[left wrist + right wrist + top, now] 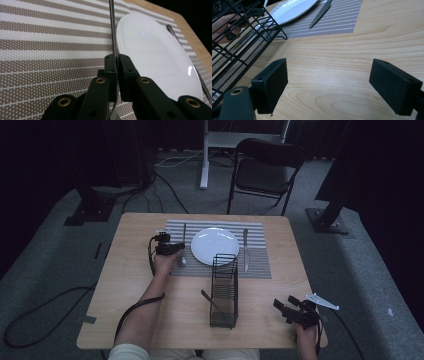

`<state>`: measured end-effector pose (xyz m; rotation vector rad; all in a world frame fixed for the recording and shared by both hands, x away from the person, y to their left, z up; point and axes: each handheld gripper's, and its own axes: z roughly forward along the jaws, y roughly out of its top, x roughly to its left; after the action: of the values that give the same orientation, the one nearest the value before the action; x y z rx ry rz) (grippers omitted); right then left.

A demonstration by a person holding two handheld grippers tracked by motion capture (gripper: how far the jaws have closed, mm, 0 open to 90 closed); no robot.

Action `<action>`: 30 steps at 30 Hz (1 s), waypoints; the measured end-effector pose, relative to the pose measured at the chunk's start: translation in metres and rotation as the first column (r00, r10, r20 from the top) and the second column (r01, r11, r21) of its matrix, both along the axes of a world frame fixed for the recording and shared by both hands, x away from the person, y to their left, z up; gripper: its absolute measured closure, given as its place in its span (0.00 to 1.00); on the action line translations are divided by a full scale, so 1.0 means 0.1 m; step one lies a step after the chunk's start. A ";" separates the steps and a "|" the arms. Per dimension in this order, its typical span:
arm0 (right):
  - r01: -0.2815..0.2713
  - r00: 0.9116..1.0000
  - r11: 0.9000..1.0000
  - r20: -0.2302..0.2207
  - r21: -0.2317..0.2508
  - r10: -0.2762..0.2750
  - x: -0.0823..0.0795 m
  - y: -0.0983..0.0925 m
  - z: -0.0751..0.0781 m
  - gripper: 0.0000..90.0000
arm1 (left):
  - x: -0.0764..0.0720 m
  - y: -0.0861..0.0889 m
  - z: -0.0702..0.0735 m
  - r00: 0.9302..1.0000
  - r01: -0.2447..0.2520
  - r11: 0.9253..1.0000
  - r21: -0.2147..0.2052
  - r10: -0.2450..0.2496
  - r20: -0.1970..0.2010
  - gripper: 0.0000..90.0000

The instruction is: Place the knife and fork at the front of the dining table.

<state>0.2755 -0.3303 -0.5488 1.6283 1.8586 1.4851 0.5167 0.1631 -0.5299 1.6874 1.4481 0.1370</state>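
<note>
R claw [286, 310] rests at near R corner of surface [135, 320], jaws wide apart w/ nothing between, bare wood under them. Black wire rack [223, 290] stands mid-surface, a utensil [209, 300] leaning in it. Farther on, L claw [176, 249] is clamped on spoon [183, 251] handle; spoon lies on striped mat [257, 265] just L of white plate [215, 245], bowl end nearest. In L claw view pads pinch the thin handle [113, 30] beside plate rim. Knife [245, 250] lies R of plate on mat.

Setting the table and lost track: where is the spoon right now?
In the high view the spoon lies on the striped placemat, just left of the white plate, its handle clamped in the left gripper.
</note>
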 end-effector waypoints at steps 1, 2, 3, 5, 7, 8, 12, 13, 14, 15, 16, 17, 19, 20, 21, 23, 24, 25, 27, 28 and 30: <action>0.000 1.000 1.000 0.001 0.003 0.000 0.00 0.00 0.00 0.16 | 0.00 0.01 -0.05 1.000 -0.028 0.999 -0.016 0.027 -0.014 0.94; 0.001 1.000 1.000 0.003 0.003 -0.001 0.00 0.00 0.00 0.16 | 0.00 0.01 -0.06 0.999 -0.034 0.999 -0.008 0.034 -0.017 0.93; 0.001 1.000 1.000 0.004 0.006 -0.001 0.00 -0.01 0.00 0.16 | -0.01 0.00 -0.07 0.999 -0.032 0.999 -0.005 0.032 -0.014 0.93; 0.002 1.000 1.000 0.003 0.008 -0.002 0.00 -0.01 0.00 0.16 | -0.01 -0.03 -0.10 1.000 -0.016 1.000 0.021 0.016 -0.021 0.91; 0.000 1.000 1.000 0.002 0.006 0.000 0.00 0.00 0.00 0.16 | 0.00 -0.05 -0.13 0.999 -0.016 1.000 0.026 0.016 -0.035 0.85; 0.000 1.000 1.000 0.002 0.003 0.000 0.00 0.00 0.00 0.16 | -0.01 -0.05 -0.15 0.999 -0.023 1.000 0.017 0.023 -0.027 0.85; 0.001 1.000 1.000 0.005 0.012 -0.001 -0.01 -0.01 0.00 0.16 | -0.02 -0.07 -0.13 1.000 -0.014 1.000 0.025 0.015 -0.009 0.74; 0.001 1.000 1.000 0.005 0.014 -0.001 -0.01 -0.01 0.00 0.16 | -0.03 -0.08 -0.11 1.000 -0.020 0.999 0.028 0.020 0.006 0.66; 0.001 1.000 1.000 0.005 0.015 -0.001 -0.01 -0.02 0.00 0.16 | -0.04 -0.08 -0.10 1.000 -0.014 1.000 0.026 0.014 0.012 0.63; 0.001 1.000 1.000 0.005 0.014 -0.001 -0.01 -0.01 0.00 0.16 | -0.05 -0.08 -0.09 1.000 -0.015 0.999 0.043 0.015 0.014 0.62; 0.000 1.000 1.000 0.006 0.014 0.000 -0.01 -0.01 0.00 0.16 | -0.06 -0.08 -0.08 1.000 -0.011 0.999 0.052 0.010 0.018 0.56; 0.000 1.000 1.000 0.006 0.014 0.000 -0.01 -0.01 0.00 0.16 | -0.06 -0.08 -0.08 1.000 -0.011 0.999 0.052 0.010 0.018 0.55; -0.002 1.000 1.000 0.006 0.012 0.002 -0.01 -0.01 0.00 0.16 | -0.10 -0.09 -0.07 1.000 0.013 0.996 0.090 -0.015 0.021 0.55; -0.003 1.000 1.000 0.006 0.012 0.003 -0.01 -0.01 0.00 0.16 | -0.12 -0.08 -0.07 0.999 0.020 0.995 0.097 -0.023 0.023 0.55; -0.002 1.000 1.000 0.006 0.012 0.002 -0.02 -0.01 0.00 0.16 | -0.14 -0.07 -0.06 0.999 0.026 0.995 0.095 -0.028 0.026 0.55; -0.002 1.000 1.000 0.007 0.012 0.002 -0.02 -0.01 0.00 0.16 | -0.16 -0.06 -0.05 0.999 0.025 0.996 0.090 -0.027 0.027 0.55; -0.002 1.000 1.000 0.007 0.014 0.002 -0.02 -0.01 0.00 0.16 | -0.21 -0.01 -0.03 0.999 0.021 0.997 0.070 -0.024 0.038 0.55; -0.003 1.000 1.000 0.008 0.014 0.003 -0.02 -0.01 0.00 0.16 | -0.23 0.01 -0.01 0.999 0.029 0.997 0.071 -0.031 0.040 0.55; -0.005 1.000 1.000 0.008 0.013 0.005 -0.02 -0.01 0.00 0.16 | -0.28 0.05 0.00 0.998 0.039 0.996 0.075 -0.043 0.051 0.55; -0.006 1.000 1.000 0.008 0.012 0.006 -0.02 -0.01 0.00 0.16 | -0.31 0.06 0.01 0.997 0.043 0.996 0.075 -0.047 0.056 0.55; -0.006 1.000 1.000 0.008 0.011 0.006 -0.02 -0.01 0.00 0.16 | -0.36 0.09 0.02 0.997 0.049 0.997 0.065 -0.053 0.058 0.55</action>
<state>0.2736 -0.3314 -0.5491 1.6211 1.8556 1.5046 0.4810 0.1721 -0.5278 1.7558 1.3679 0.2061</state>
